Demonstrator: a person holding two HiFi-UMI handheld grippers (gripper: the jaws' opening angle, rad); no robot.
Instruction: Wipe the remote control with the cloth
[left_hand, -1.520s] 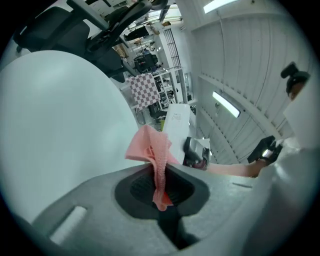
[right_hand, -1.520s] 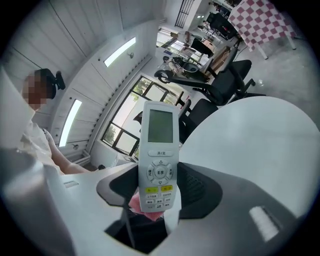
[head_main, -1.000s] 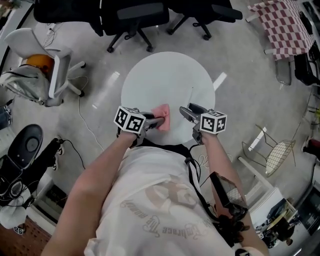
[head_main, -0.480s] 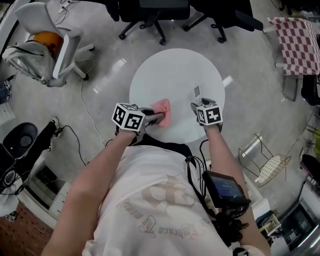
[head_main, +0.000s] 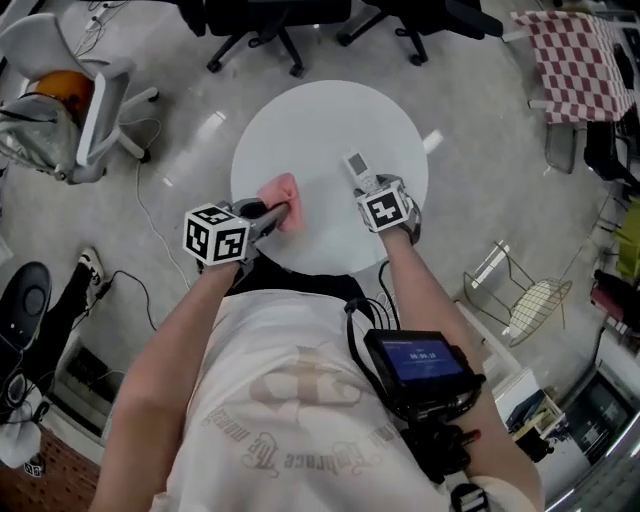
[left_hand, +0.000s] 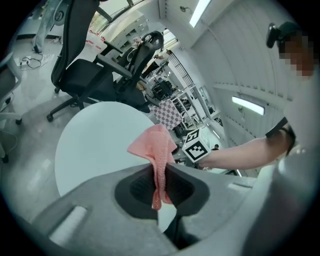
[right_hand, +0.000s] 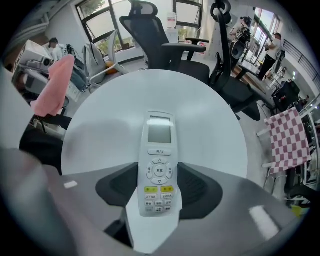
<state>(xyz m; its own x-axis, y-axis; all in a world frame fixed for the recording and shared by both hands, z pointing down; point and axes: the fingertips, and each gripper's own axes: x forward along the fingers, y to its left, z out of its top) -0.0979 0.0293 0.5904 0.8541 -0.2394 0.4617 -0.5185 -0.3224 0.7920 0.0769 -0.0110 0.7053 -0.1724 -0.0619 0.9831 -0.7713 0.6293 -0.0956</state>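
Note:
My right gripper (head_main: 365, 183) points steeply down over the round white table (head_main: 330, 115), shut on the lower end of a white remote control (head_main: 357, 164). In the right gripper view the remote control (right_hand: 159, 165) faces up between the pads of the right gripper (right_hand: 159, 189), screen end forward. I cannot tell whether it touches the table (right_hand: 210, 115). My left gripper (head_main: 270, 212) is shut on a pink cloth (head_main: 281, 189) near the table's left front. The cloth (left_hand: 156, 150) sticks up out of the left gripper (left_hand: 160, 177) and shows at the left as a pink cloth (right_hand: 52, 87).
Black office chairs (head_main: 250, 25) stand beyond the table. A white chair (head_main: 85, 100) is at the left, a chequered cloth (head_main: 575, 60) at the upper right and a wire stool (head_main: 535, 305) at the right. A screen device (head_main: 420, 365) hangs on the person's chest.
The right gripper has tipped downward and come lower over the table, and the remote's face now shows. The left gripper has carried the cloth leftward, away from the right gripper.

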